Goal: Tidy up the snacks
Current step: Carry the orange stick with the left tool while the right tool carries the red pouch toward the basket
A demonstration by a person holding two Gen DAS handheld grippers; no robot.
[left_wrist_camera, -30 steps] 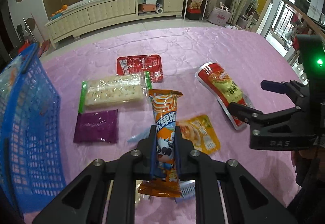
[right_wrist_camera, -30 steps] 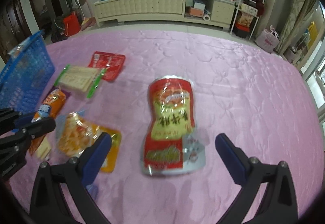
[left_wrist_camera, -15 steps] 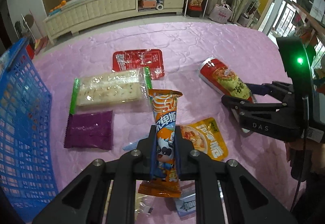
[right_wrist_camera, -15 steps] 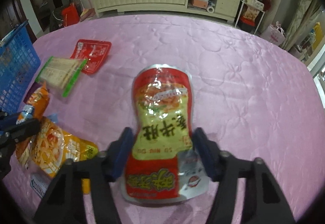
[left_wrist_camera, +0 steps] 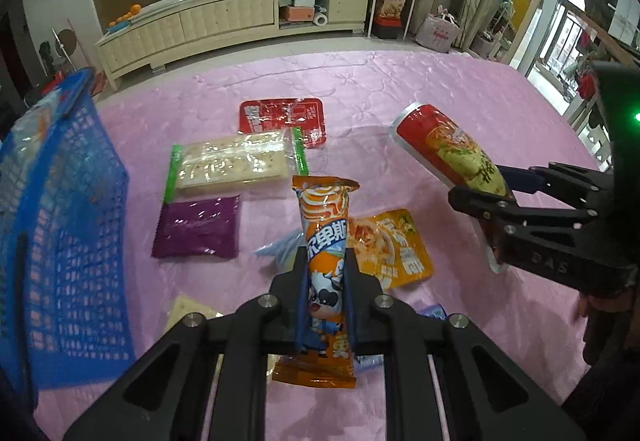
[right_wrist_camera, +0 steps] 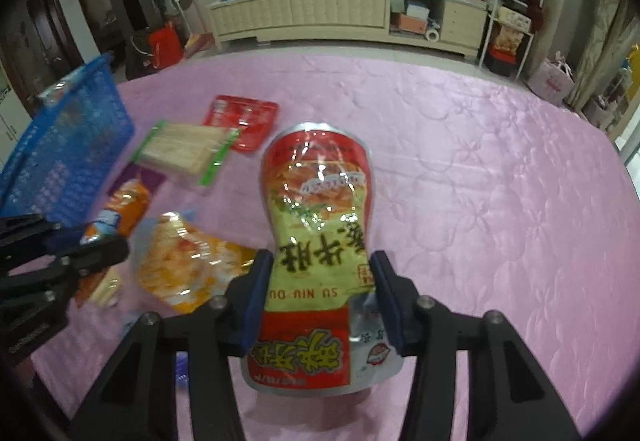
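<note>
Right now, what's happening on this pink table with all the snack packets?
A person is sorting snacks with a two-finger gripper in each hand. The left gripper is clamped on a tall orange wafer packet. The right gripper has just been closing its jaws and now pinches a red and yellow pouch, lifted off the pink tablecloth. A blue basket stands at the left edge. A cracker pack, a purple packet, a red packet and an orange pouch lie loose on the table.
</note>
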